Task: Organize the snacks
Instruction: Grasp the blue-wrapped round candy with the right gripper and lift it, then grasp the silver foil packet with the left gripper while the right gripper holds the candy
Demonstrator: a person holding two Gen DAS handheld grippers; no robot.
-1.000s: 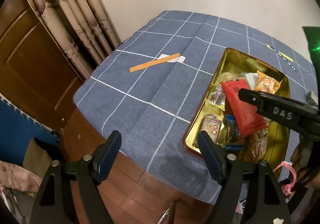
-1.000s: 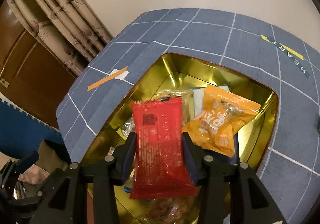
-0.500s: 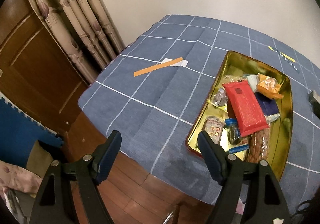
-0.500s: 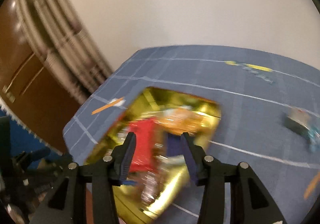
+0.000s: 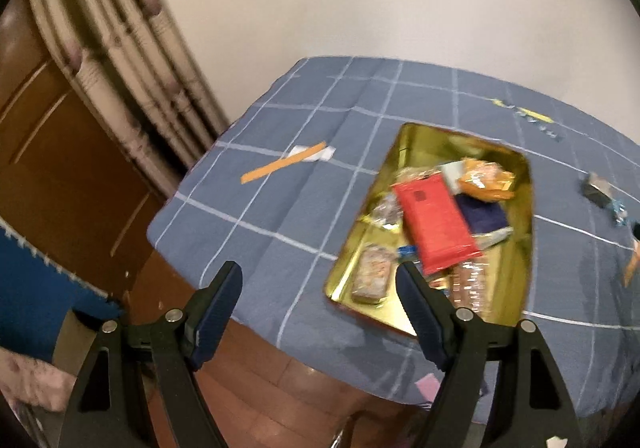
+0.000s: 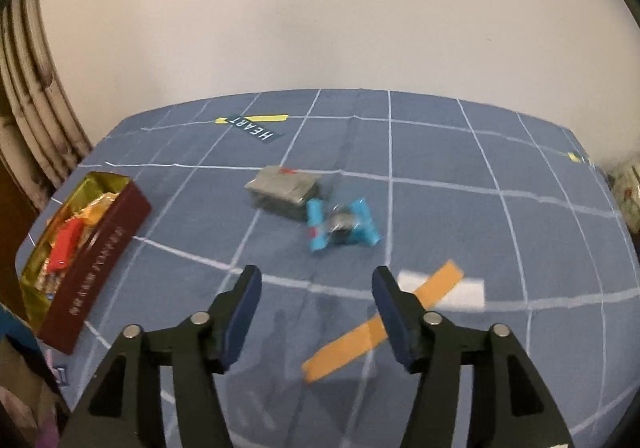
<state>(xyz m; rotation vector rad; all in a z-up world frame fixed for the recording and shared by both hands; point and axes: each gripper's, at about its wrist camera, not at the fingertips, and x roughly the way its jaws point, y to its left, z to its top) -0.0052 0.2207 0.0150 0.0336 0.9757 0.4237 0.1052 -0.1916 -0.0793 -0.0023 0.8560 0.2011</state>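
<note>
A gold tin (image 5: pixel 416 136) with a dark red outer wall (image 6: pixel 100 264) holds several snacks, with a red packet (image 5: pixel 434 220) on top and an orange packet (image 5: pixel 486 178) behind it. Two loose snacks lie on the blue checked cloth: a grey packet (image 6: pixel 282 188) and a blue-wrapped one (image 6: pixel 344 226). My right gripper (image 6: pixel 316 288) is open and empty, hovering short of them. My left gripper (image 5: pixel 320 288) is open and empty, held off the table's near left edge, with the tin ahead to the right.
An orange strip on white paper (image 5: pixel 286 166) lies left of the tin; another (image 6: pixel 384 324) lies under my right gripper. Curtains (image 5: pixel 120 48) and a wooden door (image 5: pixel 52 176) stand at the left. The wall runs behind the table.
My right gripper let go of the red packet into the tin and swung right to face the loose snacks. My left gripper pulled back a little.
</note>
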